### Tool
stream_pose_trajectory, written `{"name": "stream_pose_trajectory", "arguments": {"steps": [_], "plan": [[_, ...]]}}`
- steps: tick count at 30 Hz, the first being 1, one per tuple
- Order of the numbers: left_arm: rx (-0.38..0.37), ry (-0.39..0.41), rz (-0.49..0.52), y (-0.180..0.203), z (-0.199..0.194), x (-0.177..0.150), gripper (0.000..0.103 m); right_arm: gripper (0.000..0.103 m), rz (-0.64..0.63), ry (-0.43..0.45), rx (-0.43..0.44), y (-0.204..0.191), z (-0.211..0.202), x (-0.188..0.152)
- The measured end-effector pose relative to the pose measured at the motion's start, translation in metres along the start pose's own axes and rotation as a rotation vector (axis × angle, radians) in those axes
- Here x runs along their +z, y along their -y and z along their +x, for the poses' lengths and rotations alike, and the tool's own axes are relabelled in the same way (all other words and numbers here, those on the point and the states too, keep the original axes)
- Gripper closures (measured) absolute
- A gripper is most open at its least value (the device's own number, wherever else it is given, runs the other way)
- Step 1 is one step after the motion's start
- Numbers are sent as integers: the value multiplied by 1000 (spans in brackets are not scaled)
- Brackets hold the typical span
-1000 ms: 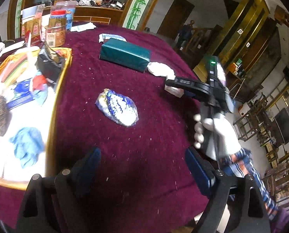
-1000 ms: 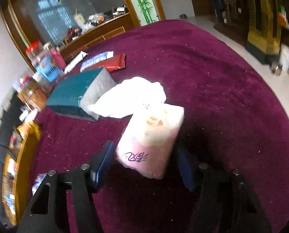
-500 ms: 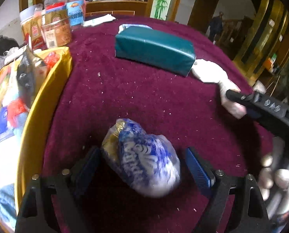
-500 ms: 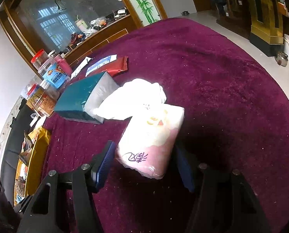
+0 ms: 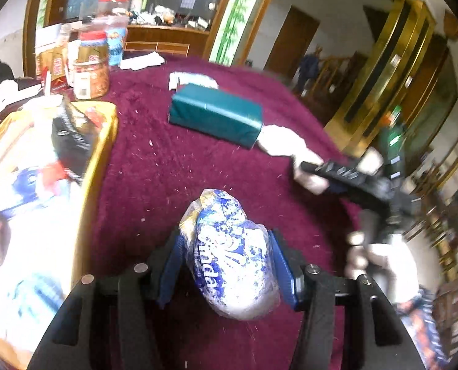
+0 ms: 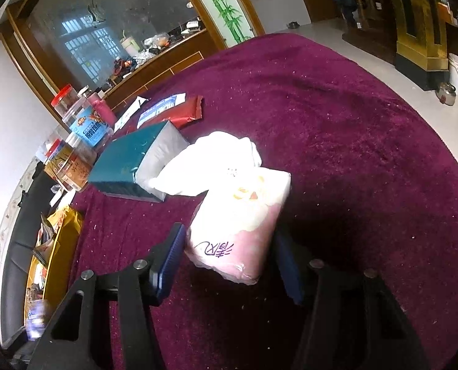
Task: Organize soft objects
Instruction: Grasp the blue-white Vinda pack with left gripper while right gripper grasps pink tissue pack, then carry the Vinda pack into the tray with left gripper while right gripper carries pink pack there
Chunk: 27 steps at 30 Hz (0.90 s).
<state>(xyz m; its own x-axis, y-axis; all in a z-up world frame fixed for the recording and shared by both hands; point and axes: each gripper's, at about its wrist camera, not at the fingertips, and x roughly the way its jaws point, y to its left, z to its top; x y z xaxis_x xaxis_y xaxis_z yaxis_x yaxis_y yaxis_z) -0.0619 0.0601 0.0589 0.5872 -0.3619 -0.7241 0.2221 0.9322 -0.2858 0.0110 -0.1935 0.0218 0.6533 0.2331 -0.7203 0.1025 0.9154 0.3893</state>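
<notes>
A blue-and-white tissue pack [image 5: 229,256] lies on the maroon tablecloth [image 5: 155,166] between the blue pads of my left gripper [image 5: 229,265]. Its jaws are closing, and both pads touch the pack's sides. In the right wrist view a pink tissue pack [image 6: 241,215] sits between the pads of my right gripper [image 6: 229,262]. Those jaws are closing too and press on it. The left wrist view shows that right gripper [image 5: 337,175] at the far right, held by a white-gloved hand [image 5: 383,256]. A white crumpled soft bundle [image 6: 216,160] lies just beyond the pink pack.
A teal box [image 5: 216,117] lies mid-table beside the white bundle. A yellow tray [image 5: 99,166] on the left holds several items. Jars [image 5: 90,67] stand at the far left edge, with a red packet [image 6: 186,114] behind the box. The table's edge drops off at the right.
My left gripper moved forward over the blue-and-white pack, then its jaws narrowed onto the pack's sides. My right gripper stayed in place and tightened slightly on the pink pack.
</notes>
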Motion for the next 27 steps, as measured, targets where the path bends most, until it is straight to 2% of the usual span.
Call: {"name": "stream_pose_trajectory", "arguments": {"steps": [2, 5, 10, 14, 19, 23, 27], "plan": [[-41, 31, -28, -8, -23, -1, 45, 47, 2, 14, -6, 1, -2, 0], [-54, 77, -89, -33, -63, -6, 45, 47, 13, 29, -17, 4, -5, 1], [44, 156, -187, -92, -117, -18, 45, 47, 5, 62, -25, 3, -13, 0], [100, 182, -298, -142, -138, -34, 45, 47, -36, 86, -31, -8, -24, -2], [137, 172, -359, -177, -142, -50, 45, 47, -90, 82, 48, -41, -51, -10], [123, 149, -358, -185, -131, -54, 45, 47, -200, 73, 121, -94, -69, -20], [155, 143, -339, -187, -121, -48, 44, 47, -310, 17, 205, -148, -71, -38]]}}
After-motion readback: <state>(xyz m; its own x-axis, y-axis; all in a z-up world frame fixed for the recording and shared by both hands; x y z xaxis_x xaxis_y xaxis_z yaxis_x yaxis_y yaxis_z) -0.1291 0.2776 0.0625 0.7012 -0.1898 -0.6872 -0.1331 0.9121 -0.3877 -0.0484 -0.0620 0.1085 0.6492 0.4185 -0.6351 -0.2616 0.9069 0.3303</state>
